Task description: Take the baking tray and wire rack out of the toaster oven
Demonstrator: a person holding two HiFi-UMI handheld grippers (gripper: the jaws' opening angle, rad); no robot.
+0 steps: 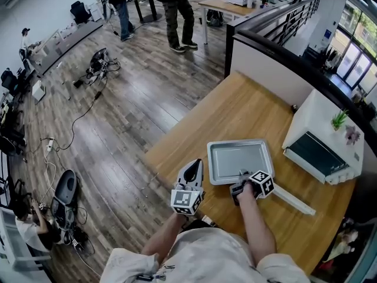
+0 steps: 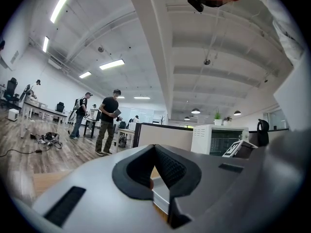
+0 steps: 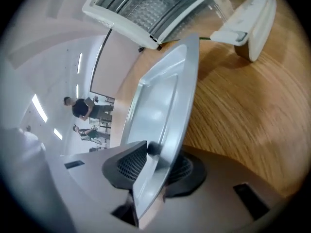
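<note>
Baking tray (image 1: 235,158), shallow, rectangular, silver metal, lies flat on the light wooden table (image 1: 235,105), out of the white toaster oven (image 1: 321,128) and near its open door. The right gripper (image 1: 242,178) has the tray's near rim between jaws that stand slightly apart, not pinching. The left gripper (image 1: 194,165) hangs beside the tray, jaws pressed together, empty. Judgement: tray step at release. The wire rack cannot be made out, probably inside. Next move: back off the rim, reach into the oven.
</note>
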